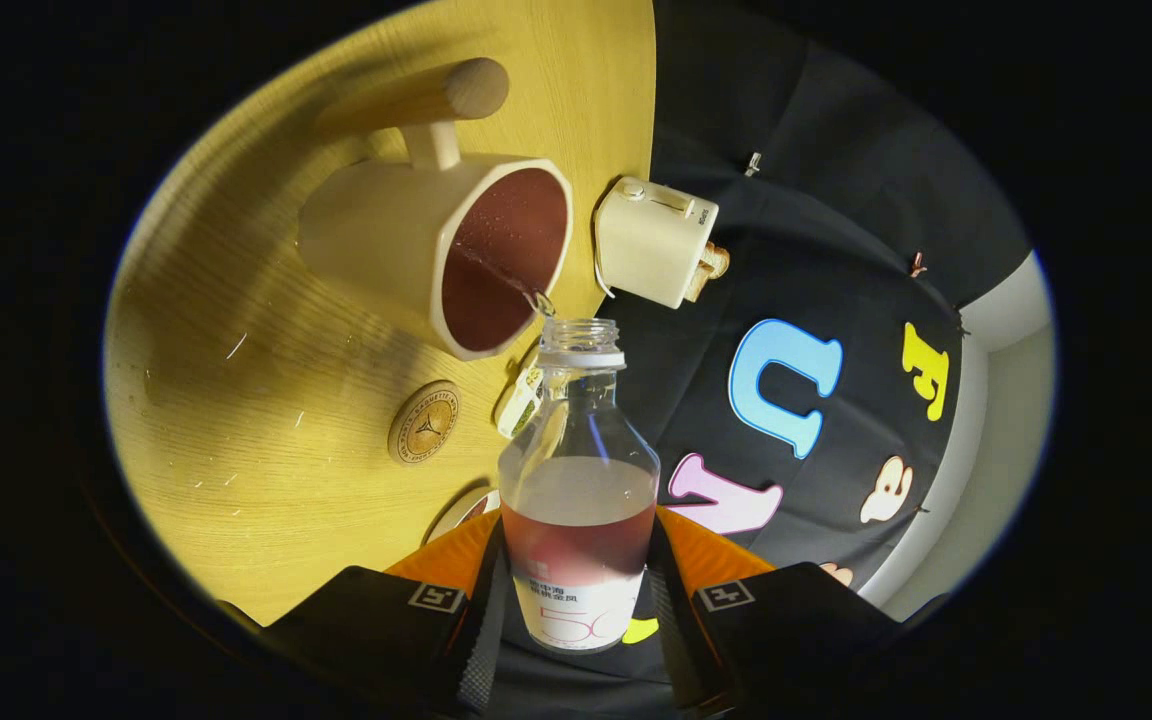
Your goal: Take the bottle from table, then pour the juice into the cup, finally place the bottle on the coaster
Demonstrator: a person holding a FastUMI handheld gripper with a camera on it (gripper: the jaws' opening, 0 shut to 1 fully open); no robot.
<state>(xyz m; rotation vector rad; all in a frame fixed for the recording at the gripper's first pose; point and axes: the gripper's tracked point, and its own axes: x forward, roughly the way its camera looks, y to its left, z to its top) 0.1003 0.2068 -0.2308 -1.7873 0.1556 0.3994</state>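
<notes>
hand-held gripper [576,600] clamps the clear bottle [578,500]; reddish juice streams into the cream cup [436,250]

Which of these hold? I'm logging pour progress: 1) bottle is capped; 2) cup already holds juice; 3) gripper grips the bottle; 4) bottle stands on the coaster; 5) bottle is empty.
1) False: the clear plastic bottle has an open neck.
2) True: the cream ceramic cup holds red juice.
3) True: the hand-held gripper has both fingers pressed on the bottle.
4) False: the round wooden coaster lies bare on the yellow wooden table.
5) False: red juice remains.
</notes>
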